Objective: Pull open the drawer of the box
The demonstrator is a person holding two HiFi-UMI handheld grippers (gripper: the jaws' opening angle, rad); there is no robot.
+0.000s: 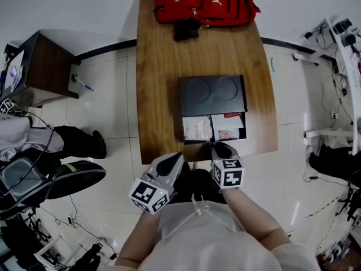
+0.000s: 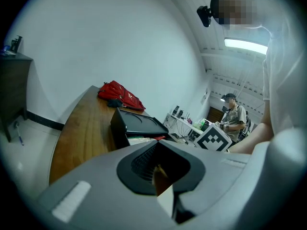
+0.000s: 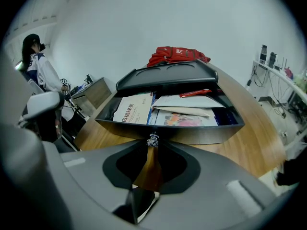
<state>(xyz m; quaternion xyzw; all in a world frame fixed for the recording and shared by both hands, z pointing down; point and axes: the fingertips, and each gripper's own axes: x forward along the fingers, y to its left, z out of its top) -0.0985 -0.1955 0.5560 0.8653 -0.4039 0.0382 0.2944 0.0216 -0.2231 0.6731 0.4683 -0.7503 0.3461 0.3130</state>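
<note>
A black box (image 1: 212, 95) sits on the wooden table (image 1: 163, 66), its drawer (image 1: 215, 141) drawn out toward me. Paper packets lie in the drawer (image 3: 192, 134). My right gripper (image 1: 218, 146) is at the drawer's front, its jaws shut on the small silver knob (image 3: 152, 140). My left gripper (image 1: 177, 159) hangs at the table's front edge, left of the drawer, touching nothing. In the left gripper view its jaws (image 2: 157, 167) meet with nothing between them, and the box (image 2: 136, 121) lies ahead to the right.
A red backpack (image 1: 203, 1) lies at the table's far end. A brown cabinet (image 1: 42, 66) stands to the left, and a seated person (image 1: 34, 145) is beside it. Desks with cables (image 1: 338, 44) line the right side.
</note>
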